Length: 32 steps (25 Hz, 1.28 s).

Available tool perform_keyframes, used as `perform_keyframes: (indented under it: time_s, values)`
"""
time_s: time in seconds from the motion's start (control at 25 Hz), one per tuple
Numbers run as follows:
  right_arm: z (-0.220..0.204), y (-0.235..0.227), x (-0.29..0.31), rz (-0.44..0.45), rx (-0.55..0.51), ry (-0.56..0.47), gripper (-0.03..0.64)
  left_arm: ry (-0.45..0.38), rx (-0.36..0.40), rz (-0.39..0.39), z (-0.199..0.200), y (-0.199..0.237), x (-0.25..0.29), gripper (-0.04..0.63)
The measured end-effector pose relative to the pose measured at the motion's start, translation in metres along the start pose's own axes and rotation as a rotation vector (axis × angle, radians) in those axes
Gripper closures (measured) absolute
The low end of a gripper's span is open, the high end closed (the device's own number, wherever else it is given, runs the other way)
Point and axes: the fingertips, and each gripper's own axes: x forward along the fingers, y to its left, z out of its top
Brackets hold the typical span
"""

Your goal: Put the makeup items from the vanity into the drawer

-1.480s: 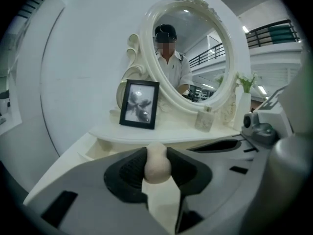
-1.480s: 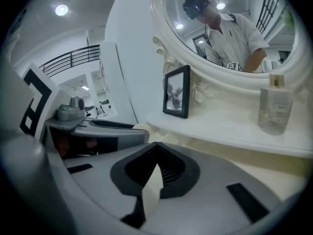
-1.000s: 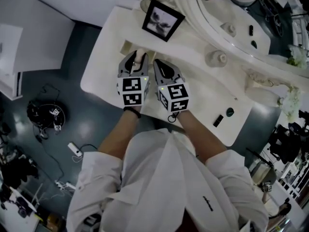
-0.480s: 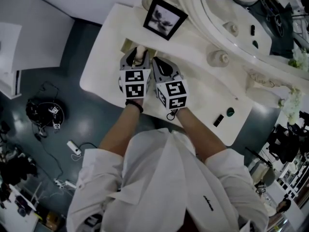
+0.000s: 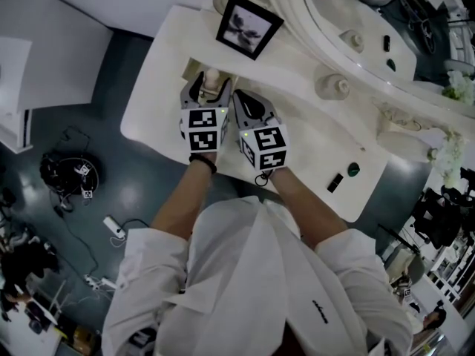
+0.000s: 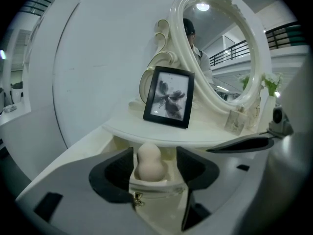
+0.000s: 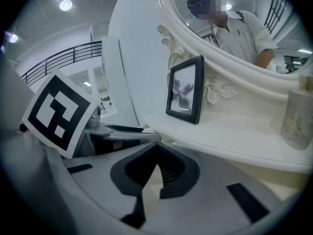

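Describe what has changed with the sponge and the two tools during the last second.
The left tool's jaws have just been opening: they let go of the sponge, which now stands free between them in the open drawer. The tool itself hardly moved. The right tool, shut beside it, and the picture frame stayed as they were.

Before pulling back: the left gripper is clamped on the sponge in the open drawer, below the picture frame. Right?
No: the jaws of the left gripper have just been opening and stand clear of the sponge in the open drawer below the picture frame, per the left gripper view.
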Motion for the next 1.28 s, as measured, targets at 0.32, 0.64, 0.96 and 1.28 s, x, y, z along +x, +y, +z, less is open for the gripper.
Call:
perform_keyframes:
  time_s: [0.32, 0.64, 0.96, 1.28]
  values:
    - [-0.001, -0.005, -0.01, -0.011, 0.01, -0.011, 0.598, -0.057, 0.02, 0.025, 0.008, 0.0, -0.012, 0.328]
    - [-0.006, -0.006, -0.02, -0.021, 0.013, -0.007, 0.598, 0.013, 0.033, 0.054, -0.001, 0.008, -0.006, 0.494]
    - [-0.003, -0.017, -0.045, -0.042, 0.035, -0.035, 0.598, -0.101, 0.078, 0.003, 0.018, -0.011, -0.026, 0.509]
    - [0.023, -0.046, -0.129, -0.137, 0.058, -0.159, 0.598, -0.257, 0.177, -0.169, 0.064, -0.072, -0.08, 0.564]
